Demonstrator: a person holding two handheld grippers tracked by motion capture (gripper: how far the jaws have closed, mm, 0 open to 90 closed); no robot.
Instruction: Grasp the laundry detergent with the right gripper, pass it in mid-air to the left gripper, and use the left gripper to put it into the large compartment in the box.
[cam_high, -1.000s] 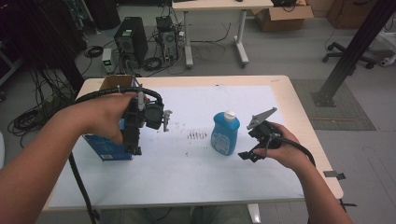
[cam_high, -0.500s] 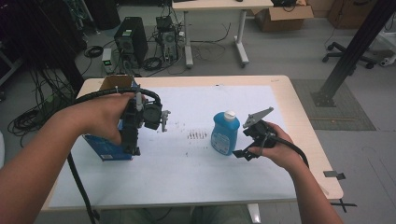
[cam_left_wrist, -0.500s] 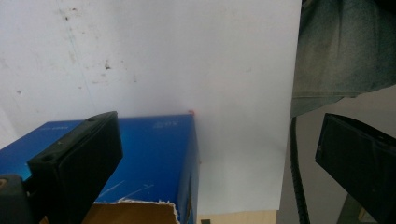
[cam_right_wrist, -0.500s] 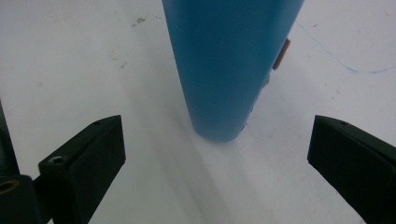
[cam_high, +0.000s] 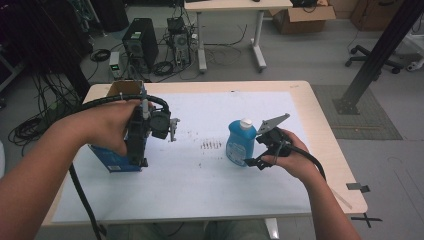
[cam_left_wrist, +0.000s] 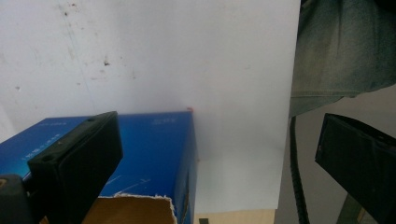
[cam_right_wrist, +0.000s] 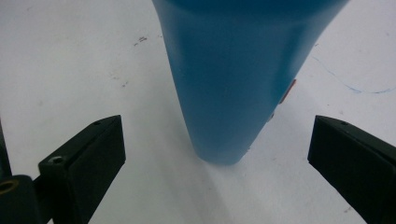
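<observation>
Blue plastic bottle (cam_high: 240, 144): stands upright on the white sheet, right of the table's middle, with a white cap on top; in the right gripper view its blue body (cam_right_wrist: 233, 79) rises between the two jaws, its base resting on the sheet.
Right gripper (cam_high: 255, 161): held in the person's right hand (cam_high: 290, 157), just right of the bottle and low over the sheet, aimed left at the bottle's lower part; a grey three-cornered plate sits on top of it.
Right tongs: spread wide, one jaw on each side of the bottle, neither one touching it.
Left gripper (cam_high: 139, 159): held in the person's left hand (cam_high: 107, 130) at the left of the table, pointing down above the blue box, its black cable looping over the hand and trailing off the near edge.
Left tongs: wide apart and gripping nothing; in the left gripper view (cam_left_wrist: 215, 163) one jaw hangs over the box and the other over the table's near edge.
Blue box (cam_high: 112, 161): a blue carton at the left side of the table, under the left hand; its top is torn open, showing brown cardboard inside (cam_left_wrist: 154, 158).
White sheet (cam_high: 210, 195): covers most of the wooden table (cam_high: 327, 150), with small dark marks near its middle, just left of the bottle.
Bottle and box: well apart, the box left, the bottle right.
Far background: a second table, computer cases and tangled cables on the grey floor.
</observation>
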